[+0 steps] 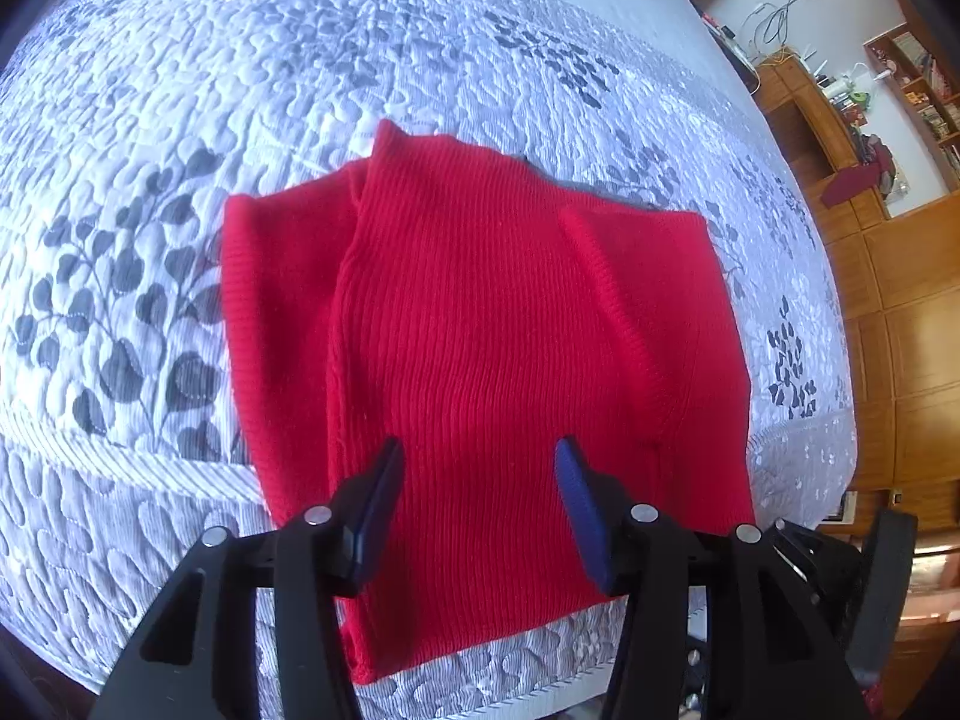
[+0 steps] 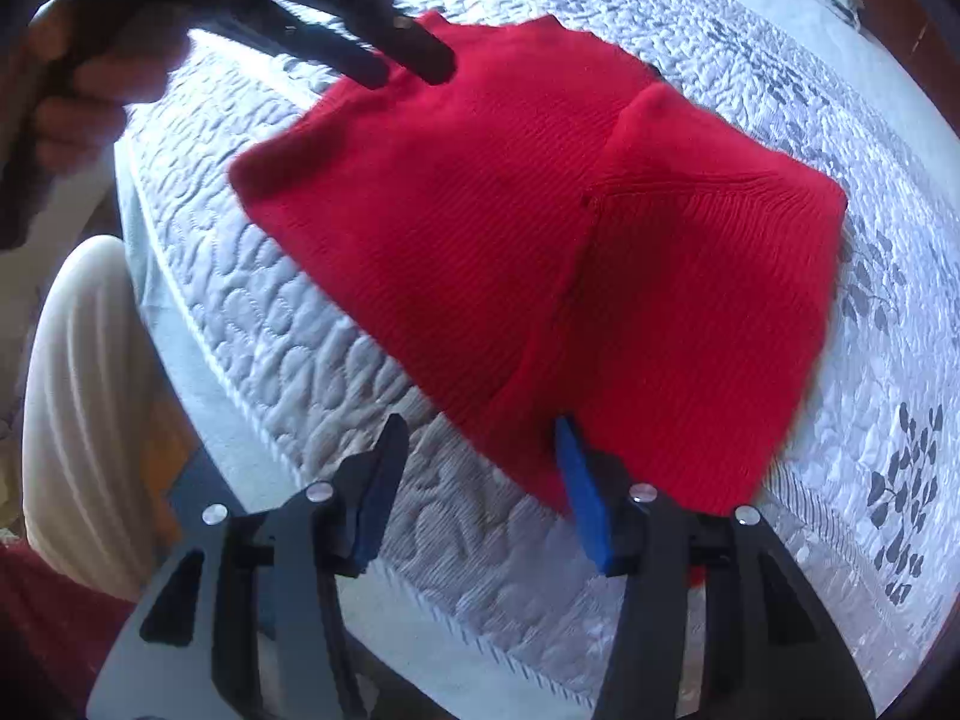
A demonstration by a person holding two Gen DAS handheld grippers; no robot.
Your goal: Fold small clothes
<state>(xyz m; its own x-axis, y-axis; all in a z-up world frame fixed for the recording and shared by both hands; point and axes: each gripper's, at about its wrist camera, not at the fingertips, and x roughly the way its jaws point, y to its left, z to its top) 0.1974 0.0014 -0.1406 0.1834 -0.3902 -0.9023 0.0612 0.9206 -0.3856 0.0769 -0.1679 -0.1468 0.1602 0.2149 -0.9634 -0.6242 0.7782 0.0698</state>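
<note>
Starting at the far left of the right wrist view, a person's hand wraps the handle of the left gripper, blurred, its two dark fingers reaching over the far left corner of the red knit garment; from this angle I cannot tell whether they touch the cloth. Below that hand a pale trouser leg stands beside the edge of the bed. Moving right, the garment lies partly folded on the quilted bedspread, close to the bed's near edge, with a ribbed sleeve laid across its right part.

The right gripper hangs at the garment's near edge, jaws apart; its left finger is over bare quilt, its right blue pad sits right at the red hem, and nothing is pinched between them.

In the left wrist view, the left gripper hovers above the middle of the garment, jaws apart, only flat red knit showing between the pads and no fold clamped. The garment's left flap spreads over the grey leaf print of the bedspread. Right of the garment, beyond the bed, stand wooden shelves and cabinets
</note>
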